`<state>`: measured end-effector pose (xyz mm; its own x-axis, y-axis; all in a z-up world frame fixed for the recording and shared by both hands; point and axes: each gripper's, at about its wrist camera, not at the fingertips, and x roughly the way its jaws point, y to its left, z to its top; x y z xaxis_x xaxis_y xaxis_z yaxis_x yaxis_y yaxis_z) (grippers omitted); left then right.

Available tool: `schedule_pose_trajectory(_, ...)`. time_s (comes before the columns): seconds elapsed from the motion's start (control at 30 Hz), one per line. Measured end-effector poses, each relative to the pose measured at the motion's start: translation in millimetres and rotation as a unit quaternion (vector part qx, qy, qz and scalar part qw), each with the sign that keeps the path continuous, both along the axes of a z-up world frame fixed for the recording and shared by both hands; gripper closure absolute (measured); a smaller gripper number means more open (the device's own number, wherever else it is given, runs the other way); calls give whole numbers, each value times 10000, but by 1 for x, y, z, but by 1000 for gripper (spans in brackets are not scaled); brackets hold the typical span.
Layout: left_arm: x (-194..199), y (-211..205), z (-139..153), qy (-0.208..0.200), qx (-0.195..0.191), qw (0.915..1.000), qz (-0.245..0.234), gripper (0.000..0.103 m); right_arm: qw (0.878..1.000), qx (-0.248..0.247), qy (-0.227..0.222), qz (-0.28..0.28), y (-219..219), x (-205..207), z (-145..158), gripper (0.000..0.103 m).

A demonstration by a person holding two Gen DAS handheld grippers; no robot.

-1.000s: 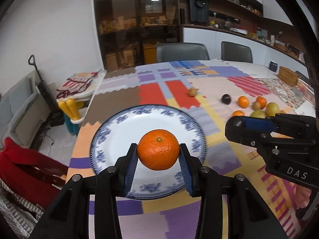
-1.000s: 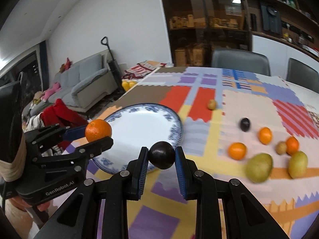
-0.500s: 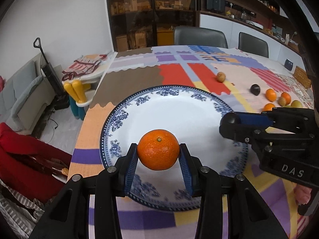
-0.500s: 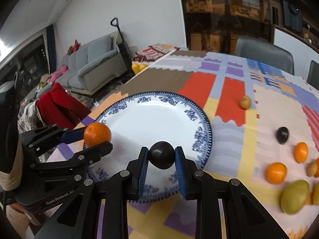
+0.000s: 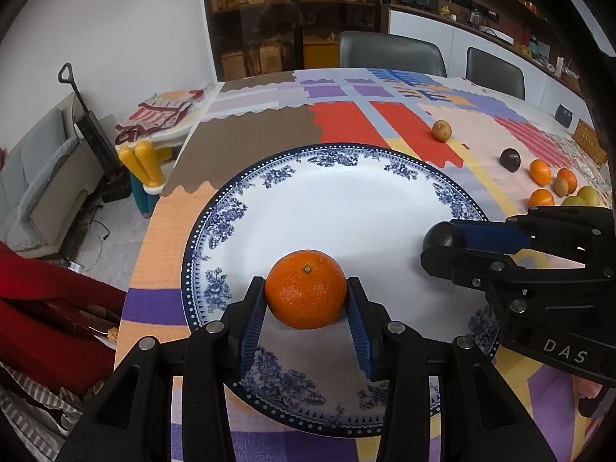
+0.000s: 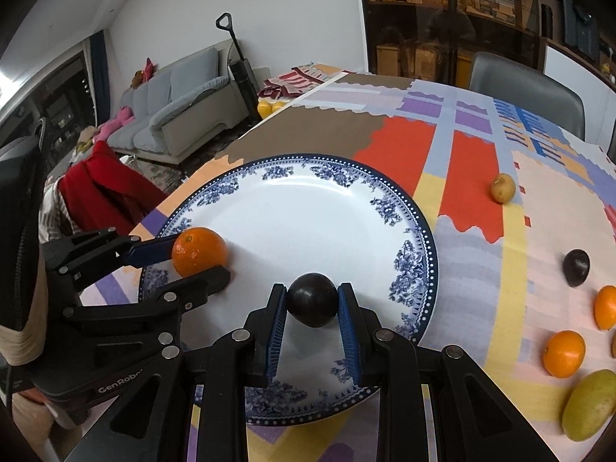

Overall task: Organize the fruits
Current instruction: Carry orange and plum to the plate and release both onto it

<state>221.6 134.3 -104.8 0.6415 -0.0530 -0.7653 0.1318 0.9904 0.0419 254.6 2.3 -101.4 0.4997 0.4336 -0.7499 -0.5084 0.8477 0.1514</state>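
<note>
The right gripper (image 6: 312, 304) holds a dark plum (image 6: 312, 299) between its blue pads, low over the near part of the plate (image 6: 408, 238). At the left, the left gripper (image 6: 200, 258) grips an orange (image 6: 199, 251) over the plate's left rim. On the patchwork cloth (image 6: 473, 177) at the right lie more fruits — another plum (image 6: 576, 268), two oranges (image 6: 564, 353), a small tan fruit (image 6: 503, 188).

Even, moderately bright indoor light from above leaves soft shadows under the fruit on the plate (image 5: 346, 211). Both views are sharp at the centre, with strong fisheye bending and dark vignetted corners.
</note>
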Motion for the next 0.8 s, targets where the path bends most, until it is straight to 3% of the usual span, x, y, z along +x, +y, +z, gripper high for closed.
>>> schedule_pose_trajectory(0.13, -3, 0, 6, -78, 53, 9999, 65, 50, 10000, 27, 10, -6, -1, 0, 0, 73)
schedule_pose_trajectory(0.23, -13, -1, 17, -232, 95, 9996, 105, 49, 9999, 73, -57, -62, -4, -3, 4, 63)
schedule_pose_trajectory(0.4, -34, -7, 38, -473, 75, 9987, 165, 42, 9994, 181, -265, -116, -13, -21, 20, 63)
schedule_pose_trajectory(0.5, -50, -16, 52, -665, 85, 9976, 172, 38, 9985, 258, -432, -235, -25, -35, 33, 52)
schedule_pose_trajectory(0.6, -67, -28, 68, -881, 61, 9960, 138, 32, 9968, 297, -642, -375, -39, -51, 47, 50)
schedule_pose_trajectory(0.7, -80, -41, 80, -1046, 23, 9945, 97, 27, 9948, 328, -804, -528, -55, -66, 59, 39)
schedule_pose_trajectory(0.8, -93, -53, 90, -1184, -21, 9929, 126, 21, 9922, 295, -996, -691, -72, -81, 71, 36)
